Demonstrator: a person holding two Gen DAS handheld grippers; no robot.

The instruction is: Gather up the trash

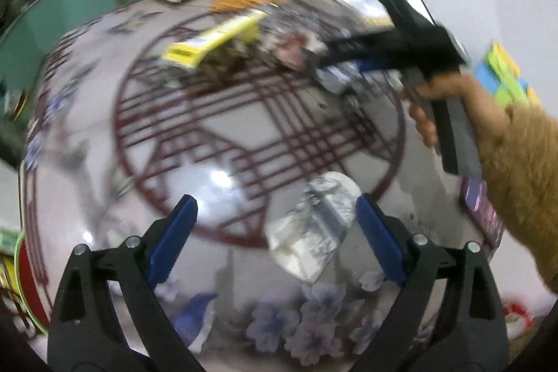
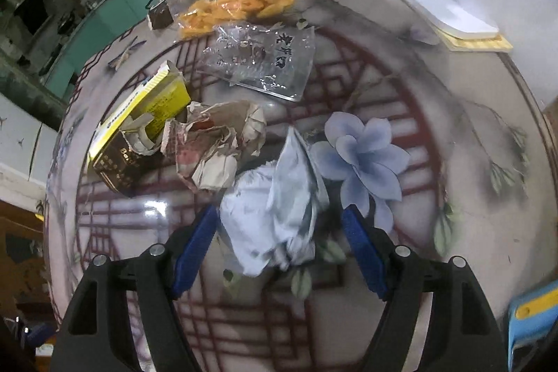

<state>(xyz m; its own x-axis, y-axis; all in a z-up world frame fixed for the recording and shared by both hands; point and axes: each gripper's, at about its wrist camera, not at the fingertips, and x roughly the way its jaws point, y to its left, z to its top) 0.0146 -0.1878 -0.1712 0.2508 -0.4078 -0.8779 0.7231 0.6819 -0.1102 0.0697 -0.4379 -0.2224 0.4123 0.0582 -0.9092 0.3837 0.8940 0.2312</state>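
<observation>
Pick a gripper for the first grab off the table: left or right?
Right. The right gripper is open with the pale crumpled wrapper already between its fingers. The left gripper is open too, but the silver wrapper sits off-centre, toward one finger.

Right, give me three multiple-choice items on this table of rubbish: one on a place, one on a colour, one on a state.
1. What lies between the fingers of the right gripper?
A. a pale crumpled wrapper
B. a glass bottle
C. a metal spoon

2. What colour is the open box next to the crumpled paper?
A. pink
B. yellow
C. white

3. How does the left gripper stand?
A. shut tight on the white cable
B. open, with a silvery wrapper below it
C. shut on a cup

Answers:
1 A: the pale crumpled wrapper sits in the gap between the blue pads.
2 B: the box's faces are bright yellow.
3 B: its blue pads stand wide apart, with the silvery wrapper on the table by one pad.
</observation>
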